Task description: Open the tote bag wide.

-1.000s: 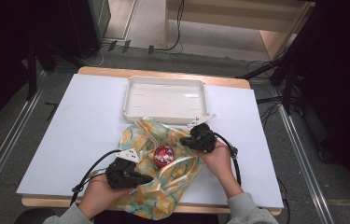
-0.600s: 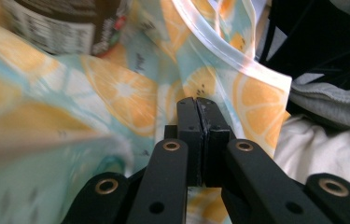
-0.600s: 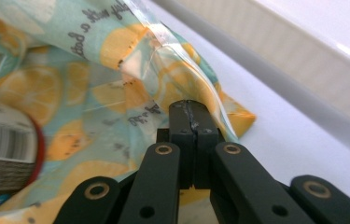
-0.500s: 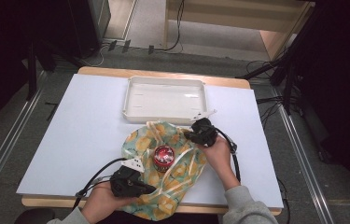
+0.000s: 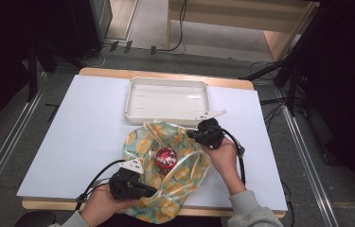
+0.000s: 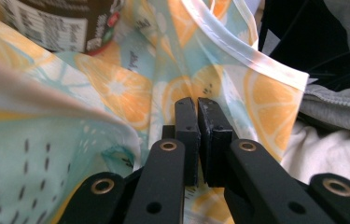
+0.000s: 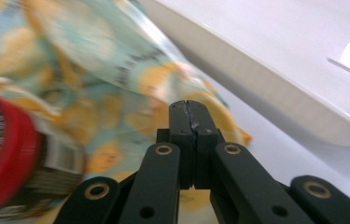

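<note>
Lab recording bay, dark curtains (image 5: pixel 350 94), floor cables (image 5: pixel 175 28); white-topped table (image 5: pixel 85 123), metal rails (image 5: pixel 4 151)

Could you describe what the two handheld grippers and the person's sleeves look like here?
Both the left gripper and right gripper are black, each trailing a black cable and carrying a pale three-cornered plate. Their fingers are flat black bars on arms with brass-coloured rivets. The sleeves are grey.

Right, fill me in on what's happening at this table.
A person is working an orange-print cloth bag with a tool in each hand. The left tool is shut on the bag's near edge, and the right tool is shut at its far edge, close to the white tray. A red-lidded jar sits upright in the middle of the fabric. The tray holds nothing.
</note>
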`<act>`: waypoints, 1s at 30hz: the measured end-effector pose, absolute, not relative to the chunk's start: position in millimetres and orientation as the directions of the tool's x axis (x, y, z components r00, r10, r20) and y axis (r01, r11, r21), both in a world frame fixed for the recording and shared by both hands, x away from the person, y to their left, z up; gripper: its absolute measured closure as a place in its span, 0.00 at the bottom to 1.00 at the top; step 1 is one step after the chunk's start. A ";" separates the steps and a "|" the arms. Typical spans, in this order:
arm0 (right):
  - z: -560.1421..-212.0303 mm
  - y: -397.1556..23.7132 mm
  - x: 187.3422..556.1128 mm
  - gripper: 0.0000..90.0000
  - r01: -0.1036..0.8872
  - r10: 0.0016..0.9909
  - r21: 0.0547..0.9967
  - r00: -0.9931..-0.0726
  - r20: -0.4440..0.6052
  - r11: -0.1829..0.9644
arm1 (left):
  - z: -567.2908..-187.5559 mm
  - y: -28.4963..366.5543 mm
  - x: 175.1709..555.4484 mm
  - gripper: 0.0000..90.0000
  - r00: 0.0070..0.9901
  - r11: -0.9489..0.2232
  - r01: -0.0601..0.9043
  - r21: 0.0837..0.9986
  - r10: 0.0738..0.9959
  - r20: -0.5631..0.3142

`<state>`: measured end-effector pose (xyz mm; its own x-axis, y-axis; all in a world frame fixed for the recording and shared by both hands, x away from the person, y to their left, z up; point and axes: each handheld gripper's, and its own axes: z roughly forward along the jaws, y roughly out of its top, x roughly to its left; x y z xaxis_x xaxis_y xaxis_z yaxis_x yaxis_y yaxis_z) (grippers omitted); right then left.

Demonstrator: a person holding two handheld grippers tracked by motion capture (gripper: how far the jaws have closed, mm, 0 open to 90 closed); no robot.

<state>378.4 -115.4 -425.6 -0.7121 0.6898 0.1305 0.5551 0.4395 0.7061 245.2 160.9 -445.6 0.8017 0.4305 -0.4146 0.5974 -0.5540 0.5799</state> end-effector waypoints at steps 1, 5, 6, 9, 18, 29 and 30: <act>-422.7 -113.7 374.6 1.00 0.555 0.685 0.710 -0.715 0.139 0.434 | -444.4 160.7 245.2 0.98 0.801 -0.550 0.598 0.583 0.433 -0.412; -418.8 -106.4 361.9 1.00 0.552 0.658 0.706 -0.735 0.161 0.443 | -438.5 162.2 248.0 0.97 0.805 -0.548 0.592 0.591 0.441 -0.397; -419.6 -105.2 359.3 1.00 0.543 0.649 0.706 -0.744 0.155 0.454 | -436.6 163.3 249.9 0.97 0.805 -0.548 0.591 0.592 0.442 -0.395; -422.4 -102.6 349.8 1.00 0.550 0.634 0.695 -0.753 0.174 0.463 | -428.0 167.9 253.4 0.96 0.805 -0.535 0.590 0.605 0.454 -0.382; -429.4 -107.5 324.2 1.00 0.557 0.621 0.677 -0.762 0.185 0.482 | -406.1 181.5 273.7 0.95 0.796 -0.513 0.588 0.626 0.506 -0.332; -438.9 -117.2 303.3 1.00 0.573 0.626 0.656 -0.756 0.191 0.492 | -404.5 185.0 301.6 0.95 0.778 -0.518 0.601 0.609 0.553 -0.297; -440.2 -118.5 302.4 1.00 0.566 0.620 0.658 -0.762 0.187 0.496 | -407.1 185.4 304.3 0.95 0.777 -0.525 0.604 0.600 0.556 -0.294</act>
